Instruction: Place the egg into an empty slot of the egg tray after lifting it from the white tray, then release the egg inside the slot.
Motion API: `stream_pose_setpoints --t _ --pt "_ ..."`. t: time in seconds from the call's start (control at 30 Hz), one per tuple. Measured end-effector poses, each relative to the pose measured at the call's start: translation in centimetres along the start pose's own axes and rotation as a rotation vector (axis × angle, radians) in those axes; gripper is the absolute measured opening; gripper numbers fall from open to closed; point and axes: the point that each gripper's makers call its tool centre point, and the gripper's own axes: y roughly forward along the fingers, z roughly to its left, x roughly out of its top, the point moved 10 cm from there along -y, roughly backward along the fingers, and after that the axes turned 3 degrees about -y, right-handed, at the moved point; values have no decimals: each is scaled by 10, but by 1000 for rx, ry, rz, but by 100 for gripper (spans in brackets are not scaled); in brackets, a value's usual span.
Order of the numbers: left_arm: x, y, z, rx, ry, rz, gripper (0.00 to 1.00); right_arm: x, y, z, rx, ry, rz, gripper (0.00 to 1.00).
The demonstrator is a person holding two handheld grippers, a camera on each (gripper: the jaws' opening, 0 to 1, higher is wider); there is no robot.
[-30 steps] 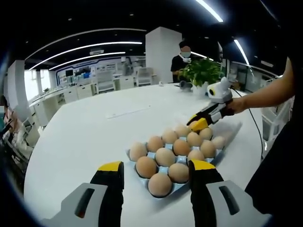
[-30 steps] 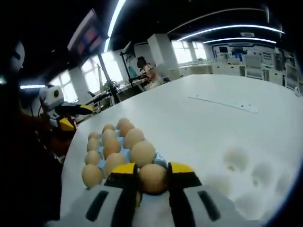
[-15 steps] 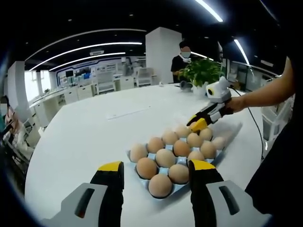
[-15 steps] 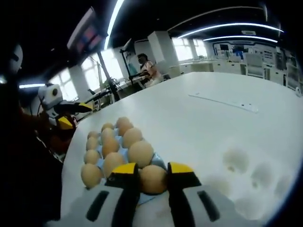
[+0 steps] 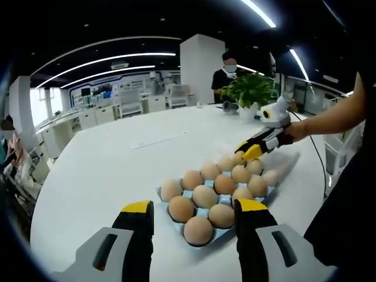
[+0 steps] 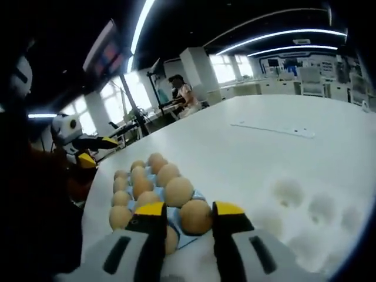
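The eggs [image 5: 204, 195] are light brown, like tan sand. They sit in a pale blue egg tray [image 5: 166, 203]. The table [image 5: 100, 170] is plain white all over. The left gripper [image 5: 191, 207] has bright yellow tips, black fingers and grey and white lower down. The right gripper [image 6: 189, 210] has the same yellow tips and black fingers. The white tray [image 6: 320, 220] is white with soft grey dimples. A plant [image 5: 251, 89] at the far side is green. A person [image 5: 224, 76] standing behind wears a black top.
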Motion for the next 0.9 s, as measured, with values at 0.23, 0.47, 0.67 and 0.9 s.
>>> stream_pose_setpoints --t 0.23,0.47,0.67,0.9 --pt "0 1 1 -7 0 -1 56 5 -11 8 26 -55 -80 64" --pt "-1 1 -1 -29 10 3 57 5 -19 24 74 -26 -125 100" --pt "-2 -1 0 -101 -39 -8 63 13 -30 36 92 -34 -145 100" --pt "-3 -3 -14 -283 -50 -10 80 19 -42 60 138 -54 -147 100"
